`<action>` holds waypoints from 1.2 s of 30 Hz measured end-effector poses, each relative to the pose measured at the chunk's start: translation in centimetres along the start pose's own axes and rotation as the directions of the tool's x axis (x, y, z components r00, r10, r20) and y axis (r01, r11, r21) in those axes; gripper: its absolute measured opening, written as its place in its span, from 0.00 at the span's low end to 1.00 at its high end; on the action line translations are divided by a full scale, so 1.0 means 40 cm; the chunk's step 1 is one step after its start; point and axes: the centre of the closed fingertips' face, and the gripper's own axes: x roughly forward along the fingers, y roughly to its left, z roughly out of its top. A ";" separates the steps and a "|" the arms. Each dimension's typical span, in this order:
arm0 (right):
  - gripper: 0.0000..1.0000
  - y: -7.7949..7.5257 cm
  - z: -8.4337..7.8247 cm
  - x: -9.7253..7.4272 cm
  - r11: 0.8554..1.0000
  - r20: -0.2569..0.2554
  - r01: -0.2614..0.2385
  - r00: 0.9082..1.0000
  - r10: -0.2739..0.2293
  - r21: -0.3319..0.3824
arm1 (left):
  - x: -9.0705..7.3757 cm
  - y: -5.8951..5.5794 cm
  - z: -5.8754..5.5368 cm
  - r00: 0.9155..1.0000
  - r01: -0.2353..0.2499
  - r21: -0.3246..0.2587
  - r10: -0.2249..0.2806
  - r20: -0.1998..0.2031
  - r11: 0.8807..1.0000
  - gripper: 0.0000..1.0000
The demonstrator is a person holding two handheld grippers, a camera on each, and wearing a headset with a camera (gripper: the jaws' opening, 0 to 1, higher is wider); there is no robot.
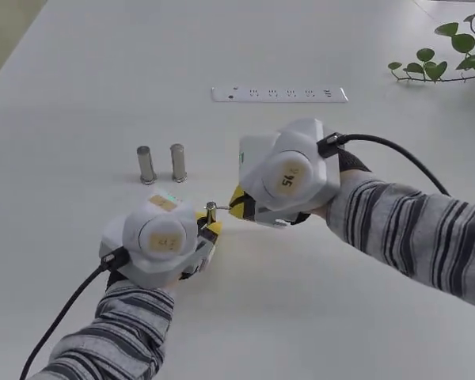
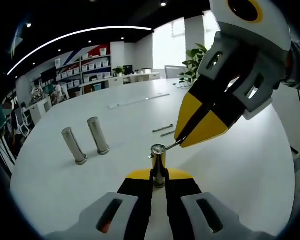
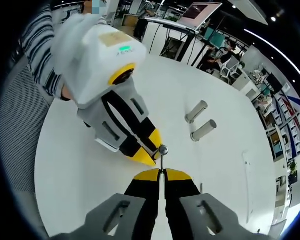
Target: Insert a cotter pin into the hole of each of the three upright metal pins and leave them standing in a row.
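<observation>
My left gripper (image 2: 159, 176) is shut on an upright metal pin (image 2: 158, 159), holding it low on its shaft just above the white table. My right gripper (image 3: 161, 173) is shut on a thin cotter pin (image 3: 162, 162), whose tip meets the top of that metal pin (image 3: 163, 149). Seen from the left gripper view, the cotter pin (image 2: 173, 145) reaches the pin's head from the right. In the head view the held pin (image 1: 211, 210) stands between the left gripper (image 1: 209, 230) and the right gripper (image 1: 237, 205). Two more metal pins (image 1: 146, 165) (image 1: 178, 162) stand side by side behind.
Two loose cotter pins (image 2: 163, 130) lie on the table beyond the held pin. A white power strip (image 1: 279, 95) lies farther back, and a leafy plant (image 1: 447, 55) reaches in at the far right. The table (image 1: 317, 317) is wide and white.
</observation>
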 end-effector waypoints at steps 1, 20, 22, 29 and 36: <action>0.00 0.001 0.003 0.002 1.000 0.002 -0.002 1.000 0.002 -0.005 | 0.000 -0.001 0.000 1.000 0.000 0.001 0.000 0.001 1.000 0.05; 0.00 -0.003 0.021 0.020 1.000 0.016 0.004 1.000 -0.003 -0.013 | 0.005 0.002 -0.002 0.999 -0.039 -0.044 0.040 0.013 0.998 0.05; 0.00 -0.003 0.023 0.021 1.000 0.018 0.002 1.000 -0.002 -0.012 | 0.006 0.003 -0.003 0.999 -0.041 -0.042 0.041 0.013 0.998 0.05; 0.00 -0.002 0.030 0.026 1.000 0.026 0.004 1.000 -0.004 -0.006 | 0.006 0.003 -0.005 0.999 -0.047 -0.038 0.048 0.011 0.998 0.05; 0.00 -0.003 0.030 0.028 0.999 0.033 0.006 0.999 -0.007 0.040 | 0.004 0.002 -0.005 0.999 -0.049 -0.029 0.050 0.012 0.998 0.05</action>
